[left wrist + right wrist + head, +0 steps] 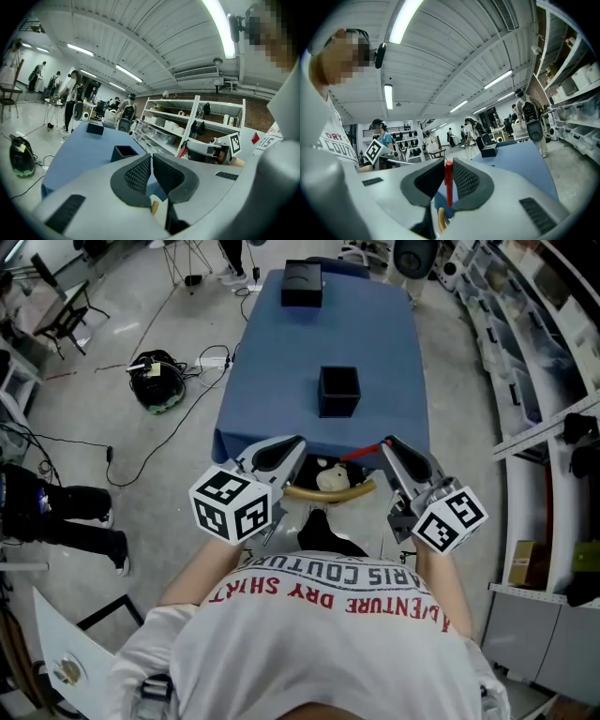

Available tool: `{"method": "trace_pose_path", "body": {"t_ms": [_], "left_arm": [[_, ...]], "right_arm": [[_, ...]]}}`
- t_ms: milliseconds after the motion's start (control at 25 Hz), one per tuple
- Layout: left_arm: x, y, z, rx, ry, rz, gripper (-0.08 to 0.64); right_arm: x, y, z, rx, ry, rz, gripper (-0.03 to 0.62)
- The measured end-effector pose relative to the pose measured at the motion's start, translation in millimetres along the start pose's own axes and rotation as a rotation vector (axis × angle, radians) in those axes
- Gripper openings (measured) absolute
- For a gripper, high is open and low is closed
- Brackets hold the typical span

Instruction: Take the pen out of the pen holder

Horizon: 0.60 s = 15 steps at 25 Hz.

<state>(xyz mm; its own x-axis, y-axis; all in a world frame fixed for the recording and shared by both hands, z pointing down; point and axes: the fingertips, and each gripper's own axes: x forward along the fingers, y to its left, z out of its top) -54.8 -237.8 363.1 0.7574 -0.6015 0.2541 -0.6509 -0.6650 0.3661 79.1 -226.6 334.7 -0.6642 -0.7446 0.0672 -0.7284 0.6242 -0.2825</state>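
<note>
Our right gripper clamps the pen, clear of the holder. Our left gripper hangs closed, empty.

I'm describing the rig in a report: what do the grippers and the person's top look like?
The left gripper and right gripper have pale grey shells and curved black textured pads. Each carries a white cube with black square markers. The person wears a white T-shirt with red lettering.
</note>
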Motion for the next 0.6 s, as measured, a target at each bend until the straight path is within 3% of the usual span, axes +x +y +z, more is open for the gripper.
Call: {"method": "trace_pose_path", "body": {"t_ms": [600], "left_arm": [[26,4,4,-0.011,0.019,-0.009,0.038]], "right_arm": [[1,-21,8,0.007,0.000,-0.005,0.063]]}}
